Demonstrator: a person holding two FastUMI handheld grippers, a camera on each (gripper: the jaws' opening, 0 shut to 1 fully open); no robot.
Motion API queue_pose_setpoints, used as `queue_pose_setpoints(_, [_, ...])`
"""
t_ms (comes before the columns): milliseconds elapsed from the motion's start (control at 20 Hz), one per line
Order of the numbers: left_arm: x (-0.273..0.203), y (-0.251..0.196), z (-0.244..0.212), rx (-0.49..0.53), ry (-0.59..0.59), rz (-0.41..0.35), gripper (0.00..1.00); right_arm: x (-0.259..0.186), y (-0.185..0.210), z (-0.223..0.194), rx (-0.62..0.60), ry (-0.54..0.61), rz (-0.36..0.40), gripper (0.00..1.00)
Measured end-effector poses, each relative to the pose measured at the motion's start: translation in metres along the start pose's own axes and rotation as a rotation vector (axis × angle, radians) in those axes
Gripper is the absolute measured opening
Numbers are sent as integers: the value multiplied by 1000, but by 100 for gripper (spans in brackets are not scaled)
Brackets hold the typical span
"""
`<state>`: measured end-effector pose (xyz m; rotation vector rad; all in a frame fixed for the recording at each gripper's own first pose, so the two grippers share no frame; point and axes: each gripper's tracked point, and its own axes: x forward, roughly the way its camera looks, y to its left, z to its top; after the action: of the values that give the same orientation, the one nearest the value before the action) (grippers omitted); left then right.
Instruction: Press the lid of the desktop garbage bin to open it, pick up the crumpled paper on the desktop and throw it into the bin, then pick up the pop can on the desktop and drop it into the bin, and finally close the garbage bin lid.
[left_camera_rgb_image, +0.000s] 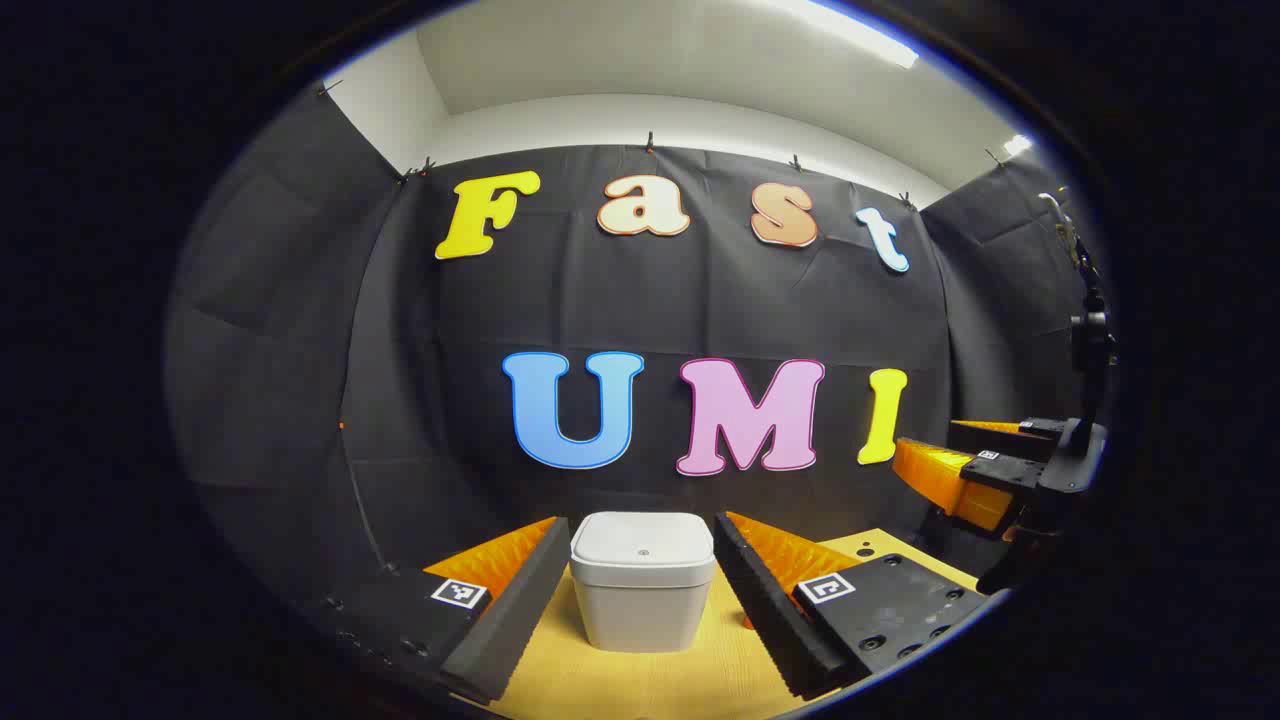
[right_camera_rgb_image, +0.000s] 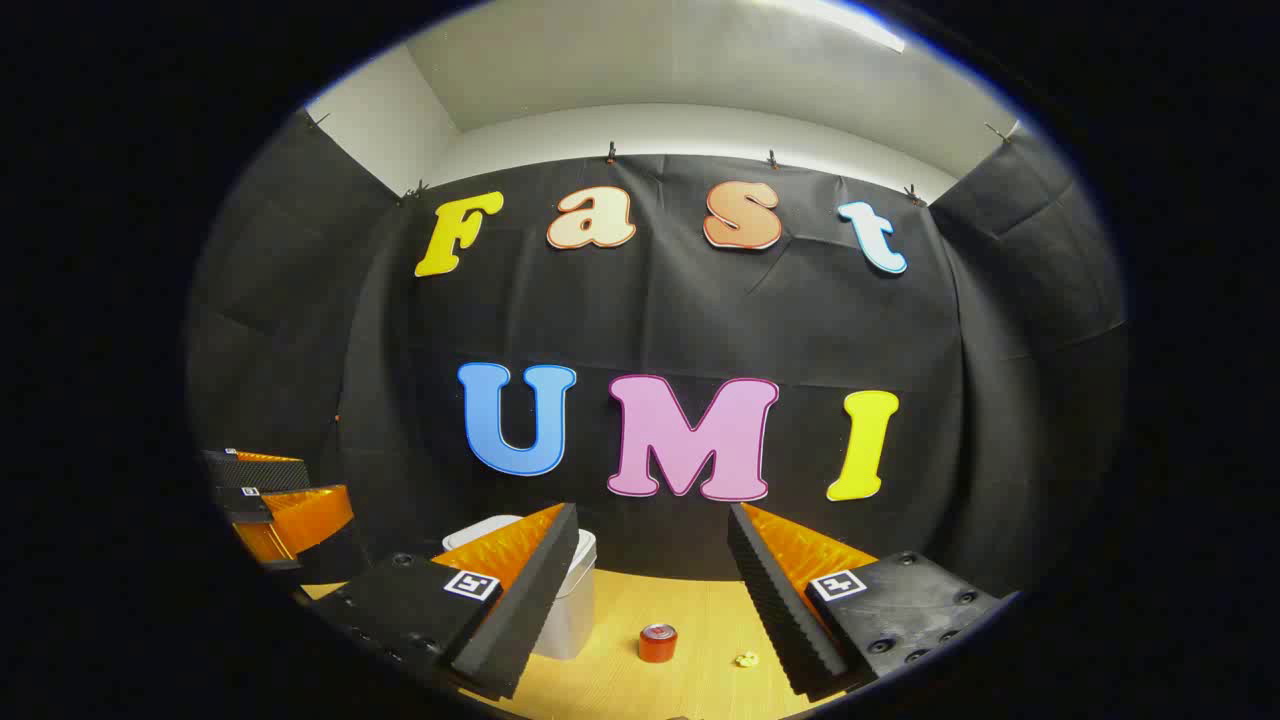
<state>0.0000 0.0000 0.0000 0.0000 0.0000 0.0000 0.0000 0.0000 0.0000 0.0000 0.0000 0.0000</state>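
A white garbage bin, lid down, stands on the tabletop framed between the wide-spread, empty left tongs. Right of the bin sits the pop can, with the crumpled paper farther right of it, both ahead of the right tongs, likewise wide and empty. The lid has yet to be pressed; an off-centre push could tip or shove the light bin toward the can.
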Motion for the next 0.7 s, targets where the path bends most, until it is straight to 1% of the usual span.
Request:
queue_pose_setpoints(150, [3, -2, 0, -13, -7, -6, 97, 2, -8, 2, 3, -18, -29, 96])
queue_pose_setpoints(400, [15, -6, -6, -33, 1, -40, 96, 0, -17, 1, -9, -21, -73, 96])
queue_pose_setpoints(450, [18, -7, -7, -30, 6, -49, 96, -1, -19, 3, -14, -24, -83, 100])
queue_pose_setpoints(500, [21, -8, -9, -26, 8, -59, 96, -2, -22, 3, -16, -25, -95, 96])
queue_pose_setpoints(700, [38, -17, -10, -23, 14, -107, 96, -2, -28, -1, -22, -14, -125, 96])
